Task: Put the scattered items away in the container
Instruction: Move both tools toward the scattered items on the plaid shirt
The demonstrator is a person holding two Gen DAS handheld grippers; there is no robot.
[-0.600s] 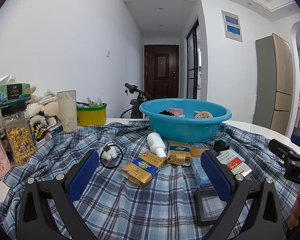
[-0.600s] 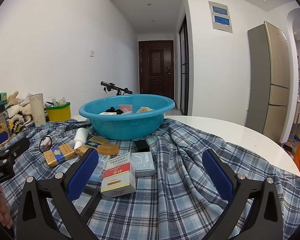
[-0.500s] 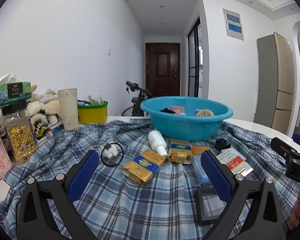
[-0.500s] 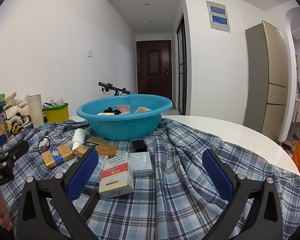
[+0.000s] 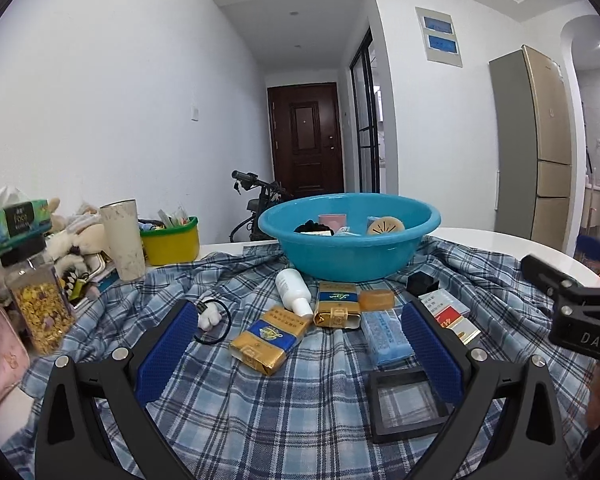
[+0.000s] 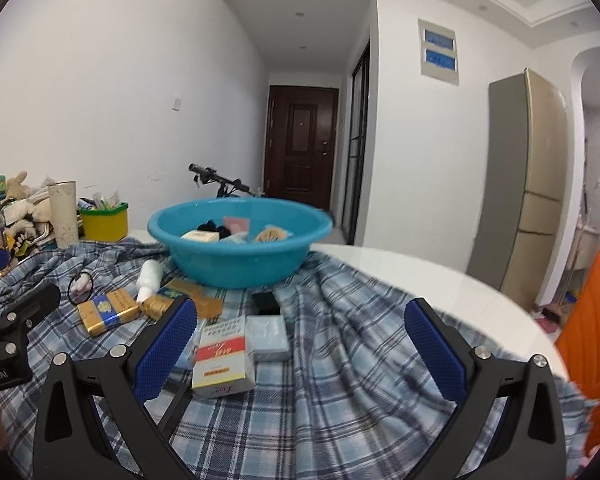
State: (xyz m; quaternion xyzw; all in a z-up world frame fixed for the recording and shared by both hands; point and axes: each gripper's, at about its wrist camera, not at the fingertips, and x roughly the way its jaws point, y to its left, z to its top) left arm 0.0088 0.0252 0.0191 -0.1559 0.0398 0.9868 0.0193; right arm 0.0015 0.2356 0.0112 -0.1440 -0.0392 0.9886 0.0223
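Left tongs [image 5: 298,354], right tongs [image 6: 300,350]: both agape, empty. Advise: straddle gold pack [image 5: 269,338] squarely, lift, clear basin [image 5: 350,236] rim.

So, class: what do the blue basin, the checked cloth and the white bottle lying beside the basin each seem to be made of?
Blue basin: likely moulded plastic; a smooth, glossy, one-piece wall with a rolled rim.
Checked cloth: woven fabric, matt; it lies in soft folds and wrinkles over the table.
White bottle: probably plastic, with a smooth, slightly satin, opaque body; nothing in the view rules out another material.
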